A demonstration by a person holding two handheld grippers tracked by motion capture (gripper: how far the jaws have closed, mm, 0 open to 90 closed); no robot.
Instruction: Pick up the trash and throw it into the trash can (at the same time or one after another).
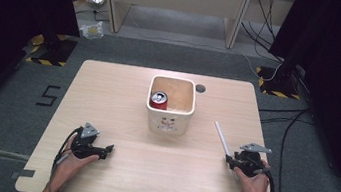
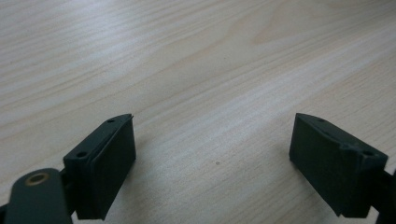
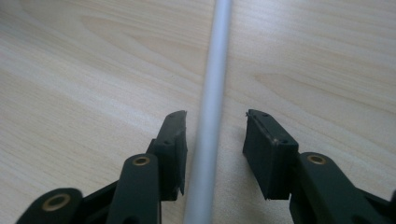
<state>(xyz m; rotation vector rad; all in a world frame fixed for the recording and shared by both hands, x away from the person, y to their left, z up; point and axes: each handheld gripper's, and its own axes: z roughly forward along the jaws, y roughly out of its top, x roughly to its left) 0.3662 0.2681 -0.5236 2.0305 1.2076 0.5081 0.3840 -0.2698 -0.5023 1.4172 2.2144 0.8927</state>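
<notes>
A white straw lies on the wooden table at the right, and it runs up between the jaws in the right gripper view as the straw. My right gripper sits at its near end, open, with the jaws on either side and a gap to each; the same gripper straddles it without gripping. A white square bucket stands mid-table with a red can inside at its left. My left gripper rests at the front left, open over bare wood, jaws wide apart.
A dark round hole marks the table behind the bucket. Bare tabletop spreads left of the bucket and between the two hands. Cables and black stands lie on the floor to the right, beyond the table edge.
</notes>
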